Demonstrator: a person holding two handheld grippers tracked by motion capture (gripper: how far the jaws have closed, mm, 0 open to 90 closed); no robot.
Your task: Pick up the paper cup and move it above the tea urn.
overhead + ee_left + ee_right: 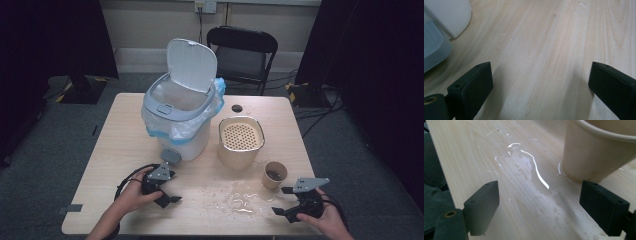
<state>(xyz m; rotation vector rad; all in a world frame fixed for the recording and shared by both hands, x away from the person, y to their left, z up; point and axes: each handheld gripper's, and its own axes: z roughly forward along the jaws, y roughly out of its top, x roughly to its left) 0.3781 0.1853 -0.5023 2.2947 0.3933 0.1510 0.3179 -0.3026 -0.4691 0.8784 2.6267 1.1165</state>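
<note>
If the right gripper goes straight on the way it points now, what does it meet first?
Probably the paper cup. In the right gripper view it stands just ahead of the right gripper, toward its right-hand jaw, past the wet patch on the table. The open jaws hold nothing. Depth is uncertain.

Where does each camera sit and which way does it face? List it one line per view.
High view: above the near table edge, looking forward and down at the bin, strainer tub and paper cup; both forearms and claws show.
Left gripper view: on the left claw, facing bare table beside the bin's pedal.
Right gripper view: on the right claw, facing the spill and cup.
Shared: high and right views both show cup and spill.
</note>
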